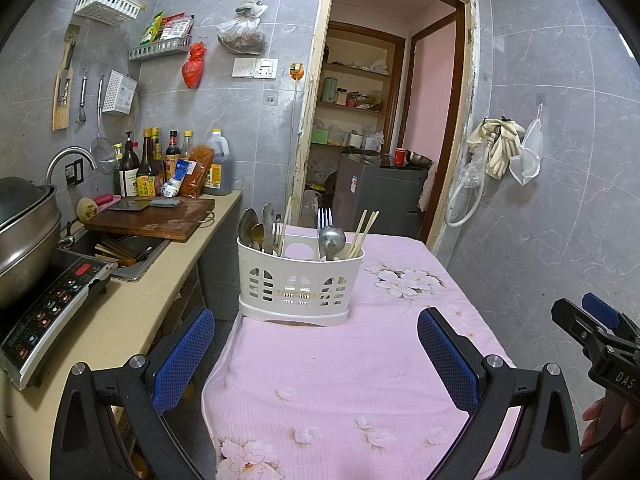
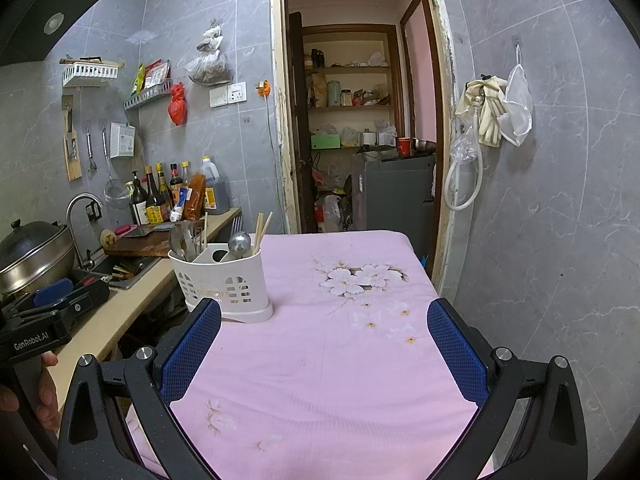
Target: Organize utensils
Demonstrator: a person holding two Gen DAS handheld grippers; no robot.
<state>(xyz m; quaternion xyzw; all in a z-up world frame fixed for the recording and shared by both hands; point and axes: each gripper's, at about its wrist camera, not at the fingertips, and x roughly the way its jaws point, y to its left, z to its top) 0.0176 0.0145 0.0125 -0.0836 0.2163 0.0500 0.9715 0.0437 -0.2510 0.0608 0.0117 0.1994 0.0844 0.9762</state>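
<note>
**Both grippers spread wide over the pink cloth**

Left wrist view: the left gripper stands wide apart, empty, above the pink floral cloth. Ahead stands the white utensil caddy with spoons, fork, ladle and chopsticks upright inside.

Right wrist view: the right gripper is likewise wide and empty; the caddy sits ahead-left, near the cloth's counter-side edge.

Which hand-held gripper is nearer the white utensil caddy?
Left. The left hand-held gripper faces the white utensil caddy head-on; the right hand-held gripper sits off to its right, the caddy beside its left finger.
</note>
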